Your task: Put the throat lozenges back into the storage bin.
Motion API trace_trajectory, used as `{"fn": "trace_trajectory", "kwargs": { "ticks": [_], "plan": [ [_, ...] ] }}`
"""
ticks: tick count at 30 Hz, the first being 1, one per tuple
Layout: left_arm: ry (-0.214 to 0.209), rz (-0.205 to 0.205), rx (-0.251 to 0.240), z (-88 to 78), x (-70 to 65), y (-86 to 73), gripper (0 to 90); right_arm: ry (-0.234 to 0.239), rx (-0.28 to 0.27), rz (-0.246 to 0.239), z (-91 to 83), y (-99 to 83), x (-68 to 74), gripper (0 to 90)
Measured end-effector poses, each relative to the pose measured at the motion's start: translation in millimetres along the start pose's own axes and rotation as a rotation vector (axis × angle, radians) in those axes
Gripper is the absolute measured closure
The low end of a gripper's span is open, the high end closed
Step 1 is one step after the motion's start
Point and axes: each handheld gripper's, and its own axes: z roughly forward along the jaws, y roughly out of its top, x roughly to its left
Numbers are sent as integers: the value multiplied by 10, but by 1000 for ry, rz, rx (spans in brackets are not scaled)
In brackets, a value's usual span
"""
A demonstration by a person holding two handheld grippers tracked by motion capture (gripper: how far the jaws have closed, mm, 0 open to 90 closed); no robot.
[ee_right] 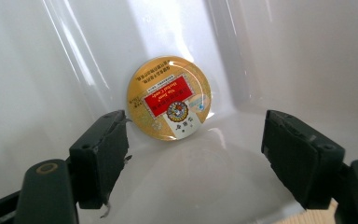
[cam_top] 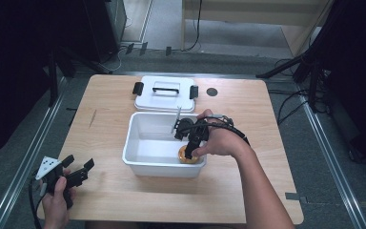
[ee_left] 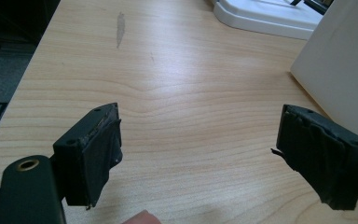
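Observation:
A round gold tin (ee_right: 169,98) with a red label lies in a corner of the white plastic bin (cam_top: 143,125), at the bin's near right in the high view, where the tin (cam_top: 185,155) shows under the hand. My right gripper (ee_right: 193,154) reaches down into the bin, open, its jaws spread just short of the tin with nothing between them. Over the table's near left corner my left gripper (cam_top: 78,168) is held open, and in its own view the left gripper (ee_left: 198,151) has bare wood between its jaws.
The bin's white lid (cam_top: 165,94) with black latches and handle lies flat behind the bin. A small dark disc (cam_top: 212,91) sits at the table's far right. The bin's white side wall (ee_left: 340,70) stands right of my left gripper. Bare wooden tabletop (cam_top: 105,124) lies to the left.

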Motion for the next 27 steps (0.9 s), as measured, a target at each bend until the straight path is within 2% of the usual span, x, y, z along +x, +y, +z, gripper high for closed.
{"fn": "trace_trajectory", "kwargs": {
  "ticks": [1,9,10,16,23,27],
  "plan": [
    [-1,0,0,0,0,0,147,-1,-19,9,-65,-18,-8,251],
    [-2,0,-1,2,0,1,148,-8,-59,25,-271,-119,-15,262],
    [-1,0,-1,3,-1,1,148,-12,-71,37,-344,-169,-21,264],
    [0,1,-1,3,-2,1,148,-31,-101,63,-511,-315,-30,262],
    [1,2,-1,4,-3,1,148,-57,-92,81,-595,-505,-74,249],
    [1,4,0,3,-3,1,148,-71,-87,111,-616,-649,-105,243]
  ]
}}
